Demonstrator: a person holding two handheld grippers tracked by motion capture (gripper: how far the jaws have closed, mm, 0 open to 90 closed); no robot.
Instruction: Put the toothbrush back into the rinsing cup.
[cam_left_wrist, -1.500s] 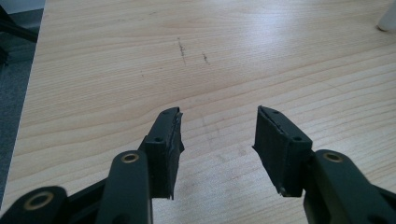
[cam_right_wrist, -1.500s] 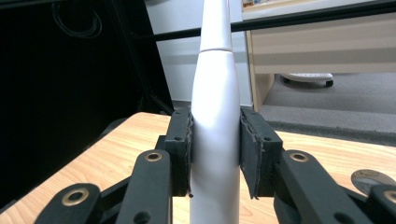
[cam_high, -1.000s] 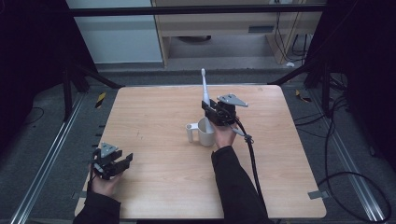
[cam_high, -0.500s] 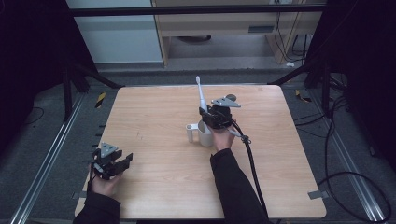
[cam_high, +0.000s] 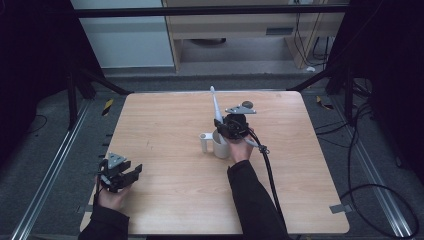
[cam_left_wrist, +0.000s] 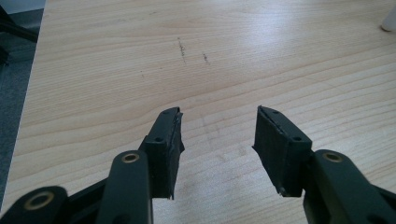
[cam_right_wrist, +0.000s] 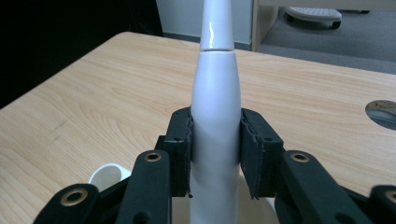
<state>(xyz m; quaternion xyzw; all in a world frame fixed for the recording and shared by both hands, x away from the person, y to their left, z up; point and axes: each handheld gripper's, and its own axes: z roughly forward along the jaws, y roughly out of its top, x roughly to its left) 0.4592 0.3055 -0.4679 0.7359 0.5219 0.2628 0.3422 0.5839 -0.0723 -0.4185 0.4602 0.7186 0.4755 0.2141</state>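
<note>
Toothbrush (cam_right_wrist: 215, 130) base hidden behind right gripper (cam_right_wrist: 215, 154), above cup (cam_high: 218, 145).

The toothbrush (cam_right_wrist: 215, 121) runs off the top edge of the right gripper view — its head is cut away — and its lower end is hidden behind the right gripper (cam_right_wrist: 215, 154); the cup (cam_right_wrist: 106, 176) is partly covered.

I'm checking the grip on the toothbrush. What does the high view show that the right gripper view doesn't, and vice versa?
High view: the whole table, the left gripper open and empty near its front corner, and the full white cup below the right gripper. Right gripper view: both pads pressed against the toothbrush body, below its seam. Shared: the toothbrush, tip up, clamped above the cup.
</note>
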